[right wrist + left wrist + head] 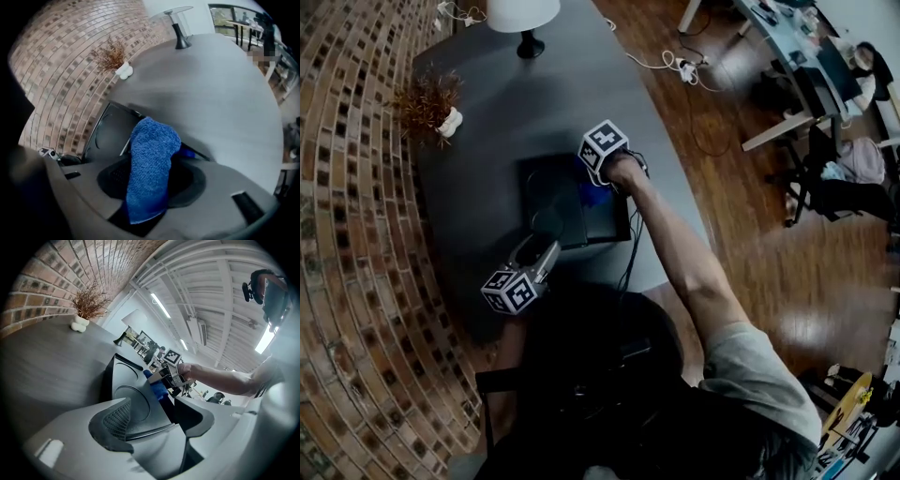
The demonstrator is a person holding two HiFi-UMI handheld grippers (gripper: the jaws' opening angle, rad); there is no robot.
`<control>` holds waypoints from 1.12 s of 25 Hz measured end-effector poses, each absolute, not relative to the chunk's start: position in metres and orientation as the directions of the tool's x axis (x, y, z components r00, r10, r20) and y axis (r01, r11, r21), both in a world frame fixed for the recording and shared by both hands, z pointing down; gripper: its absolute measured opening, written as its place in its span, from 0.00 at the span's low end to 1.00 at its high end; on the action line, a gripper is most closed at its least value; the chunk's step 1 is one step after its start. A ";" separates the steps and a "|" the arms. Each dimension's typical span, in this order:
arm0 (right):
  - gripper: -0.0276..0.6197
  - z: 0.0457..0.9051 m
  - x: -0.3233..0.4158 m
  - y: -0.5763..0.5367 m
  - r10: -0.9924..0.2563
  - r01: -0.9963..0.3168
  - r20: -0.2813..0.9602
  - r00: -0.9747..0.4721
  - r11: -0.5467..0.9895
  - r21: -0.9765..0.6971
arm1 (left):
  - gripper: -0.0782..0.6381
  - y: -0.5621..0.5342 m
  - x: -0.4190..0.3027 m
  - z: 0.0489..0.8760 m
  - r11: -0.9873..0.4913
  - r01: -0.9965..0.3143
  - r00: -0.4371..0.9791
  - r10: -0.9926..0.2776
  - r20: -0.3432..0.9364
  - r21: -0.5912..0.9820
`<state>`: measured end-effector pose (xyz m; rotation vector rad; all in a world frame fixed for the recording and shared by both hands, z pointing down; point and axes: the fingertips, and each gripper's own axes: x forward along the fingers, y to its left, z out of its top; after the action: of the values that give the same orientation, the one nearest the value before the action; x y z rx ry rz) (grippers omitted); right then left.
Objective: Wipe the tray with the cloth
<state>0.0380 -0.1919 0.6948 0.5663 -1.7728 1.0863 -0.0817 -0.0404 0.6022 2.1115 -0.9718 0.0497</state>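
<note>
Tray: a dark tray (567, 202) lies on the grey bench (506, 103), near the middle of the head view.
In the tray: a blue cloth (598, 198) is pressed against the tray's right part.
Right gripper: the right gripper (150, 180) is closed narrowly on the cloth, which is pinched between the jaws and bulges out ahead of them.
Left gripper: the left gripper (171, 416) is clamped narrowly on the tray's near rim, at the tray's lower left in the head view.
Head view alone: the bare arm (684, 253) behind the right gripper and the wooden floor (769, 244) at the right of the frame are shown.
Left gripper view alone: round recesses (133, 401) moulded in the tray's floor are made out, with the cloth at the tray's far side.
Right gripper view alone: the cloth's looped pile is seen close up.
All views: a dried plant (427, 101) by the brick wall (347, 234) and a lamp (525, 23) at the bench's far end are shown.
</note>
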 end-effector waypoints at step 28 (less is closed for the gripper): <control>0.23 0.684 0.043 -0.194 0.036 -0.715 0.878 -0.477 0.565 -0.411 | 0.50 -0.038 -0.078 0.601 -0.406 -0.634 0.724 -0.612 0.319 0.658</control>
<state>0.0428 -0.1940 0.6838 0.5530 -1.8608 1.0062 -0.0777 -0.0382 0.6011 2.1223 -0.9405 0.0338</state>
